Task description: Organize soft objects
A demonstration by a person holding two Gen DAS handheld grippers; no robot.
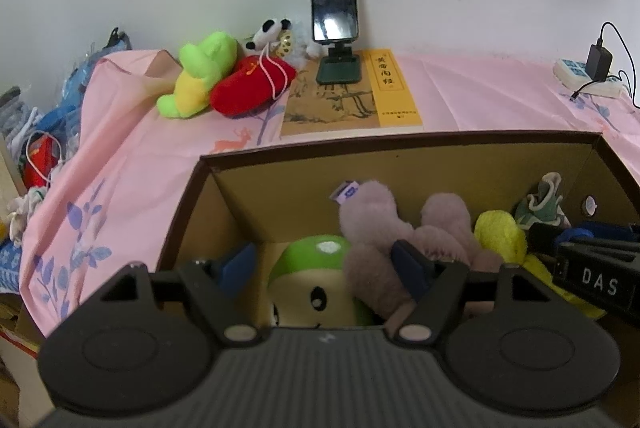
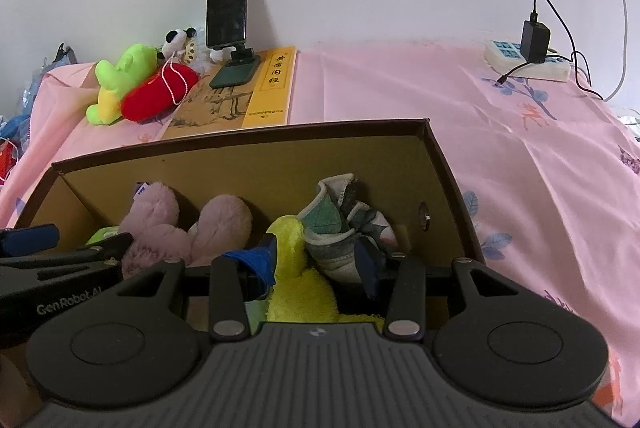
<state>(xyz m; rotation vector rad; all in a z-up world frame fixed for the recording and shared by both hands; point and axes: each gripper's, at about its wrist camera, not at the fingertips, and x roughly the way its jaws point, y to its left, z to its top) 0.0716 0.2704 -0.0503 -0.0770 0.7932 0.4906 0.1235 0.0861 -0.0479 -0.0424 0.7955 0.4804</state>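
— Looking past the cardboard box (image 2: 248, 167), I'm seeing a phone (image 2: 226, 1) propped on a stand, a book (image 2: 240, 99), and a green plush (image 2: 120, 79) lying against a red pouch (image 2: 158, 95) on the pink cloth (image 2: 460, 131).

— Anything crowding the box?

— Fluffy pink slippers (image 1: 384, 228), a round green toy (image 1: 316, 284), a fuzzy yellow plush (image 2: 296, 268) and a small shoe (image 2: 340, 232) are filling it.

— Grippers?

— My left gripper (image 1: 324, 268) is hanging spread wide over the green toy, one finger (image 1: 408, 268) brushing the slippers. My right gripper (image 2: 316, 264) is standing open, the yellow plush sitting loosely between its fingers.
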